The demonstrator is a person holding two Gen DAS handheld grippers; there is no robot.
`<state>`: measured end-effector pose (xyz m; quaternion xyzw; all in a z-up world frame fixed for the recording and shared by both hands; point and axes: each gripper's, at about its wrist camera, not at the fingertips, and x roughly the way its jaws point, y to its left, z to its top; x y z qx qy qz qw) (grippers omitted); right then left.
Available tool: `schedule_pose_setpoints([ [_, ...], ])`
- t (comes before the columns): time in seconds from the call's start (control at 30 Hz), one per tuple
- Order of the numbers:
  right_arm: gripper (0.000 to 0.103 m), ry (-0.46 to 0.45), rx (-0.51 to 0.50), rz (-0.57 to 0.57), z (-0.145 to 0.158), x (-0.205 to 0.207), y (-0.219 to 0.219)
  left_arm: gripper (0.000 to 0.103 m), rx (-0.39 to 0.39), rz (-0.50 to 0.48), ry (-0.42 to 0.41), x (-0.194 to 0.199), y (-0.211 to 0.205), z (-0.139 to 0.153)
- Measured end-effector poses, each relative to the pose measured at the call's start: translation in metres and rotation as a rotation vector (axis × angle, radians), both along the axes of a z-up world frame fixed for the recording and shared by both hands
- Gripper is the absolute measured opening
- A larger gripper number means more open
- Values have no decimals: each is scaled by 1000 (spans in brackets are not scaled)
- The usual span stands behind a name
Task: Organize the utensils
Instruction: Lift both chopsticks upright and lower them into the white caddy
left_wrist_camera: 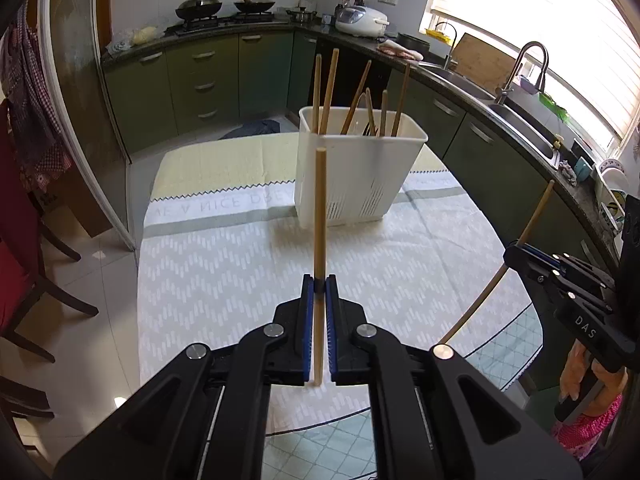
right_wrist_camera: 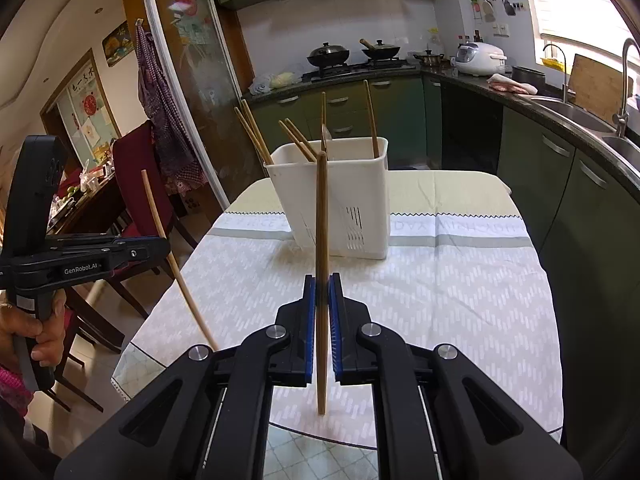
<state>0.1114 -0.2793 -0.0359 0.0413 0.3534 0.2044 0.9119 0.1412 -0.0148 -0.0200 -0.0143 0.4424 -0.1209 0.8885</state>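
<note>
Nearest the left wrist camera, the left gripper (left_wrist_camera: 319,286) has its blue-padded jaws pinched narrow around a single wooden chopstick (left_wrist_camera: 319,216). The stick stands nearly upright in the grip, its top end rising in front of the holder and its lower end hanging below the pads above the tablecloth (left_wrist_camera: 224,264).

The right gripper (right_wrist_camera: 322,286) is likewise clamped tight on its own chopstick (right_wrist_camera: 321,240), which stands upright, leaning slightly, with its lower tip hanging clear above the table. In the left camera's view this gripper appears at the right edge, held by a hand (left_wrist_camera: 580,380) in a pink patterned sleeve, with the stick slanting through its jaws.

Both grippers hover over a table covered in a pale grey-green cloth with a chevron pattern and a band of lettering.

Farther back on the cloth stands a white plastic utensil holder (left_wrist_camera: 360,176), rectangular, with drain slots near its base. Several more chopsticks (left_wrist_camera: 328,88) lean inside it at different angles, along with what looks like a dark fork, though that is too small to be sure.

Beyond the table are green kitchen cabinets (left_wrist_camera: 208,80), a stove with two lidded woks (left_wrist_camera: 199,6), a white rice cooker (left_wrist_camera: 360,20), and a steel sink (left_wrist_camera: 520,120) under a bright window.
</note>
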Motion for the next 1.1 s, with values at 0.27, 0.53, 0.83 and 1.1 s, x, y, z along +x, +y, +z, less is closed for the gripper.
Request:
schedule_pose_setpoints([
  [0.27, 8, -9, -1, 9, 3, -2, 1, 6, -2, -6, -16, -2, -2, 5],
  [0.53, 7, -17, 8, 16, 8, -2, 1, 6, -2, -8, -34, -2, -3, 11],
  [0.83, 7, -80, 30, 30, 44, 1, -1, 6, -23, -29, -102, -2, -10, 47],
  [1.1, 8, -140, 54, 27, 78, 9, -6, 6, -35, -47, -223, 10, -22, 105],
])
